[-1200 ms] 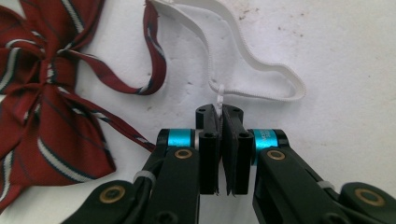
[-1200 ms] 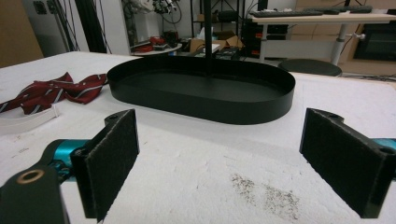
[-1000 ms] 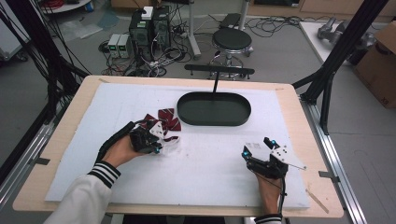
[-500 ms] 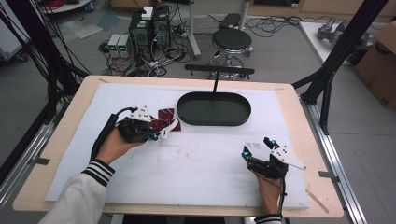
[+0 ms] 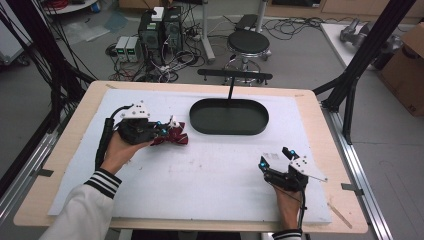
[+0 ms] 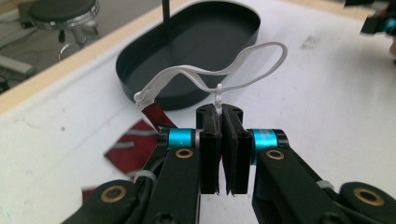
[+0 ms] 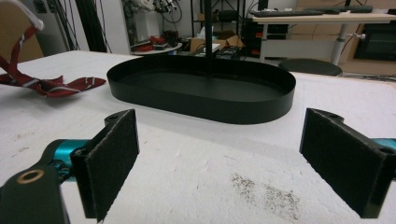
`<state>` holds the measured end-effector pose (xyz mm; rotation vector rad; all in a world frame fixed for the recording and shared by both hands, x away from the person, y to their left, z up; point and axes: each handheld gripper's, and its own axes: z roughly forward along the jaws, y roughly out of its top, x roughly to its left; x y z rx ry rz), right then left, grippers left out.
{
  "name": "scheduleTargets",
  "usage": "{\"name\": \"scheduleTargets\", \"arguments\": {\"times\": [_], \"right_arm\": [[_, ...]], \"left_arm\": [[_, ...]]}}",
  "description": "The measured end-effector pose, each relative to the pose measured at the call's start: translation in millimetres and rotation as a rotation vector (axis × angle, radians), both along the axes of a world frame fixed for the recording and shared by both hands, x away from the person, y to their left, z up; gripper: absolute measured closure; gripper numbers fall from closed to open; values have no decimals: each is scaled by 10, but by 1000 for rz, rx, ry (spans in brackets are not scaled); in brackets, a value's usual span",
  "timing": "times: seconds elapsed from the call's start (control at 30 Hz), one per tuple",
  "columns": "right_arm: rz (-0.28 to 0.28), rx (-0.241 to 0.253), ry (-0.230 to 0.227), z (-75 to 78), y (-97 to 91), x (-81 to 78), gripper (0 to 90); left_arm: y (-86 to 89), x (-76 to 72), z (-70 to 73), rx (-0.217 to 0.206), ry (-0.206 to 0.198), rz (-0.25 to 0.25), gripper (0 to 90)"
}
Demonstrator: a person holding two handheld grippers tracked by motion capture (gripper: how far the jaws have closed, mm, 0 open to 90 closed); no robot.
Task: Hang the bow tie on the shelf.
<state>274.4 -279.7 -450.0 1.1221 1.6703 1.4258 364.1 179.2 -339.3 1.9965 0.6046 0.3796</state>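
Tie [image 5: 170, 138], dark red, one of it, hangs from the left gripper [image 5: 165, 131], one black oval tray [image 5: 229, 117] just ahead. Left gripper view: jaws pinched narrow on the tie's white loop [image 6: 219, 74], cloth dangling below left; best to lift until the tie clears the mat, then carry it over the tray rim. Right gripper view: right gripper [image 7: 219, 163] wide, holding nothing, tray straight ahead.

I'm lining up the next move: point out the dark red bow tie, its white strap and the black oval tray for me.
dark red bow tie [image 5: 172, 138], high view, on its red fabric beside the left gripper.
white strap [image 6: 252, 53], left gripper view, on the raised loop above the shut jaws.
black oval tray [image 5: 229, 131], high view, on its near wall.
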Motion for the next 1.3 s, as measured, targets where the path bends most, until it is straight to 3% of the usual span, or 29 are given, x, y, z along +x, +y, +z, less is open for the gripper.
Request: {"name": "scheduleTargets", "arguments": {"times": [0.03,0.17,0.5,0.7,1.1,1.3], "right_arm": [[1,-1,1,0,1,-1,108],[1,0,1,0,0,-1,108],[4,6,3,0,-3,0,108],[7,12,4,-1,-11,1,108],[6,22,1,-3,-17,-5,108],[5,23,5,-2,-21,2,108]], "left_arm": [[0,0,0,0,0,0,856],[-28,19,124,-68,-29,26,856],[-158,103,367,-124,-76,33,857],[-273,206,485,-134,-100,17,857],[-397,495,637,-193,-96,14,857],[-463,574,687,-185,-94,-1,857]]}}
